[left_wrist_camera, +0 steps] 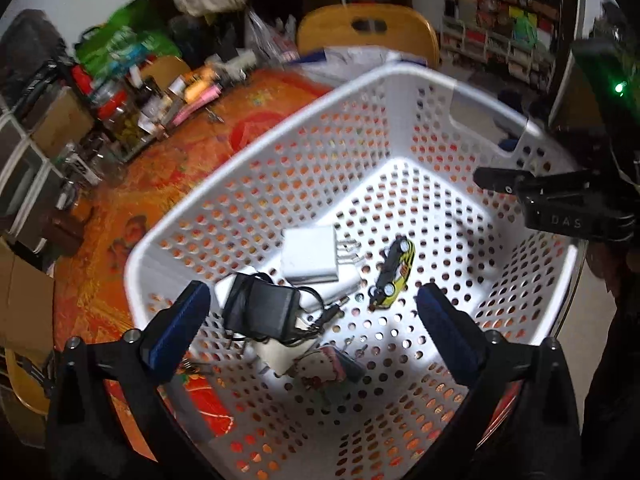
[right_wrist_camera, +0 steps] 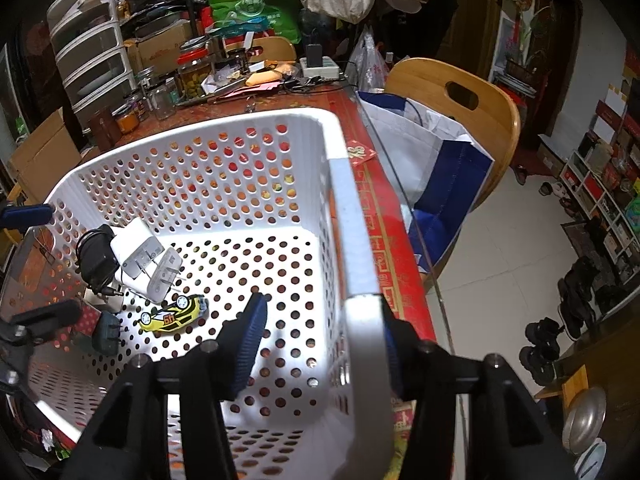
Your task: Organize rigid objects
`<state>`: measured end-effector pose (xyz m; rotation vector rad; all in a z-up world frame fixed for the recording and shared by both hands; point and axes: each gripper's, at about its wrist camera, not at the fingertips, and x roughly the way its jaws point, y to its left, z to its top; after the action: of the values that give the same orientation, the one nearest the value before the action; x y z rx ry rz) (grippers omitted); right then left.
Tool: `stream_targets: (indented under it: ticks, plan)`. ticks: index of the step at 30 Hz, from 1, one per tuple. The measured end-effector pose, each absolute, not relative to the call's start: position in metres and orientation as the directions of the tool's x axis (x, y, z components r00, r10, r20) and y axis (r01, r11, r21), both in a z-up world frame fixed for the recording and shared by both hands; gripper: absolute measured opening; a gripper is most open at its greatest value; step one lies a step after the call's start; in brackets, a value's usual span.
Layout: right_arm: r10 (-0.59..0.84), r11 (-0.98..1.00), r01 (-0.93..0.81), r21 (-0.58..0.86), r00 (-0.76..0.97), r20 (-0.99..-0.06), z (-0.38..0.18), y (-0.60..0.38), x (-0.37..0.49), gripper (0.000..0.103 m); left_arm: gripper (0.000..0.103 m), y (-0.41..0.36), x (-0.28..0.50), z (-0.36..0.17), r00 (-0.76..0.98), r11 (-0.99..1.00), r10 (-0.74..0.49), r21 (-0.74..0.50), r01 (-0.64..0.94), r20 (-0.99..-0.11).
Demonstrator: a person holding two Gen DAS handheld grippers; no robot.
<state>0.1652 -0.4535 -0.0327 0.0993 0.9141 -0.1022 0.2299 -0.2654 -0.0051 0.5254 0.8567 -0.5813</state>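
A white perforated basket [left_wrist_camera: 256, 148] [right_wrist_camera: 344, 220] stands on the table. On its floor lie a yellow toy car [left_wrist_camera: 394, 274] [right_wrist_camera: 174, 316], a white charger [left_wrist_camera: 310, 256] [right_wrist_camera: 136, 250], a black adapter with its cord [left_wrist_camera: 260, 312] [right_wrist_camera: 96, 260] and a small dark plug [right_wrist_camera: 106, 334]. My left gripper [left_wrist_camera: 312, 294] hangs above these items, open wide with nothing between its fingers. My right gripper [right_wrist_camera: 320, 308] straddles the basket's right rim, one finger inside and one outside. It is open: a gap shows between the inner pad and the wall.
The table's orange-red cloth [left_wrist_camera: 168, 184] carries jars and clutter [right_wrist_camera: 188, 76] along its far side. A wooden chair [right_wrist_camera: 460, 92] with a white and blue bag [right_wrist_camera: 436, 160] stands by the table's edge. Tiled floor [right_wrist_camera: 500, 264] and shoes lie to the right.
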Motion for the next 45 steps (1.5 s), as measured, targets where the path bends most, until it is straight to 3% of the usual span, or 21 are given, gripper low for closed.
stream_targets:
  ticks: [3,5,7,11,16,19,23,28,37,45]
  plan:
    - [-0.07,0.983,0.172,0.059,0.657,-0.751,-0.012,-0.459,0.147,0.054,0.103,-0.236,0.215,0.017,0.599,0.769,-0.303,0.181,0.613,-0.741]
    - [-0.102,0.972,0.219,0.081,0.711,-0.696,0.009,-0.46,0.121,0.067,0.103,-0.218,0.204,0.028,0.637,0.794,-0.324,0.165,0.585,-0.7]
    - [-0.117,0.969,0.227,0.095,0.765,-0.633,0.026,-0.452,0.094,0.087,0.103,-0.197,0.189,0.037,0.676,0.82,-0.338,0.148,0.553,-0.655]
    - [-0.156,0.968,0.236,0.09,0.837,-0.524,0.045,-0.409,0.039,0.102,0.103,-0.141,0.154,0.041,0.744,0.883,-0.319,0.1,0.458,-0.587]
    - [-0.19,0.978,0.208,-0.011,0.867,-0.461,0.04,-0.325,-0.009,0.103,0.103,-0.088,0.113,0.03,0.75,0.915,-0.308,0.034,0.402,-0.586]
    - [-0.138,0.989,0.148,-0.017,0.867,-0.479,0.032,-0.278,-0.03,0.103,0.103,-0.057,0.069,0.031,0.811,0.949,-0.214,0.082,0.305,-0.544]
    - [-0.04,0.998,0.059,0.025,0.875,-0.483,0.041,-0.242,-0.061,0.103,0.103,-0.031,0.016,0.044,0.843,0.957,-0.219,0.06,0.284,-0.49]
    - [-0.111,0.991,0.131,0.02,0.901,-0.42,0.064,-0.241,-0.096,0.103,0.103,-0.032,-0.013,0.055,0.846,0.952,-0.27,0.005,0.306,-0.46]
    - [-0.129,0.985,0.17,0.034,0.851,-0.51,0.048,-0.272,-0.079,0.103,0.103,-0.074,-0.01,0.052,0.828,0.942,-0.281,0.026,0.335,-0.485]
    - [-0.115,0.988,0.15,0.027,0.846,-0.52,0.043,-0.27,-0.073,0.103,0.103,-0.076,-0.001,0.05,0.833,0.945,-0.269,0.035,0.326,-0.483]
